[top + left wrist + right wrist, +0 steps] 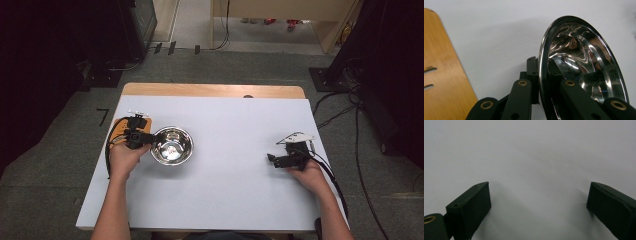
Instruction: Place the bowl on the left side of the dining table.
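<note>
The left gripper point(150, 136) is closed on the rim of the steel bowl point(172, 145): in the left gripper view one black jaw sits outside the rim and the other inside the bowl point(584, 62), and the thin metal edge is pinched between them. The bowl lies just to the right of this gripper in the high view, with its near left edge in the jaws, and it rests on the white table cover point(225, 190). The left hand point(126, 159) holds the gripper body from behind, and a black cable hangs from it to the left. Directly under and behind the gripper lies a wooden board point(118, 129); in the left gripper view the board point(444, 75) shows its rounded corner and two slots, to the left of the jaws. Well apart from the bowl, on the far right side of the cover, the right gripper point(271, 159) is held low by the right hand point(306, 172) and points toward the middle of the table. Its jaws stand wide open with nothing between them; in the right gripper view there is bare white cover point(531, 157) in front of them.
</note>
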Tool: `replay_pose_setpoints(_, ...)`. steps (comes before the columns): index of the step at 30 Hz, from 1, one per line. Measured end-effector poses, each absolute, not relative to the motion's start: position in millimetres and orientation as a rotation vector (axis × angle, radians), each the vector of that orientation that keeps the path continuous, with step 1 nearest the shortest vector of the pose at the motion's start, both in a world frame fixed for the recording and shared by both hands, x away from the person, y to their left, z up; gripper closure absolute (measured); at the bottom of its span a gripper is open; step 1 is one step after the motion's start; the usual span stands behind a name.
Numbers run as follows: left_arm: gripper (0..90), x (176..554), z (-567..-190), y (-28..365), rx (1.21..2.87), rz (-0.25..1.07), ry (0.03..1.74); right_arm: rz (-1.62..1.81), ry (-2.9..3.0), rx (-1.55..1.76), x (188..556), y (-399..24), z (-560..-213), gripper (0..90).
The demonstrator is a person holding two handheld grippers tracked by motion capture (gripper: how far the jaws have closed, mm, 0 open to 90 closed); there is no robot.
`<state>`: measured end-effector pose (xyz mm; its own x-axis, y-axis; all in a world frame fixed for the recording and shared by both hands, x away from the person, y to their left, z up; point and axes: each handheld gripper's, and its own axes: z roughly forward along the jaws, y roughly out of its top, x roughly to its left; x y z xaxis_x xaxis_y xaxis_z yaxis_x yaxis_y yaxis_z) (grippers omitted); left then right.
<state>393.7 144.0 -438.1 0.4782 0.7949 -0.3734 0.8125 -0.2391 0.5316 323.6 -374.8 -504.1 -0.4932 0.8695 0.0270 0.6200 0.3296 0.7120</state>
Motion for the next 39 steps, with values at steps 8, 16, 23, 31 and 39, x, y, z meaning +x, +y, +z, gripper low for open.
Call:
replay_pose_setpoints(8, 85.6, 396, -437, 149, 2.022, -0.031, 1.338, 0.958, 2.241, 1.322, 324, -375, -504, 4.8)
replay_pose_setpoints(16, 85.6, 399, -434, 150, 2.010, -0.034, 1.336, 0.958, 2.239, 1.323, 324, -375, -504, 4.8)
replay_pose_setpoints(23, 85.6, 406, -430, 152, 2.008, -0.036, 1.327, 0.958, 2.239, 1.323, 324, -375, -504, 4.8)
replay_pose_setpoints(31, 85.5, 414, -430, 150, 2.018, -0.033, 1.320, 0.958, 2.240, 1.322, 324, -375, -504, 4.8)
replay_pose_setpoints(39, 85.6, 422, -427, 153, 2.001, -0.023, 1.324, 0.959, 2.238, 1.322, 324, -375, -504, 4.8)
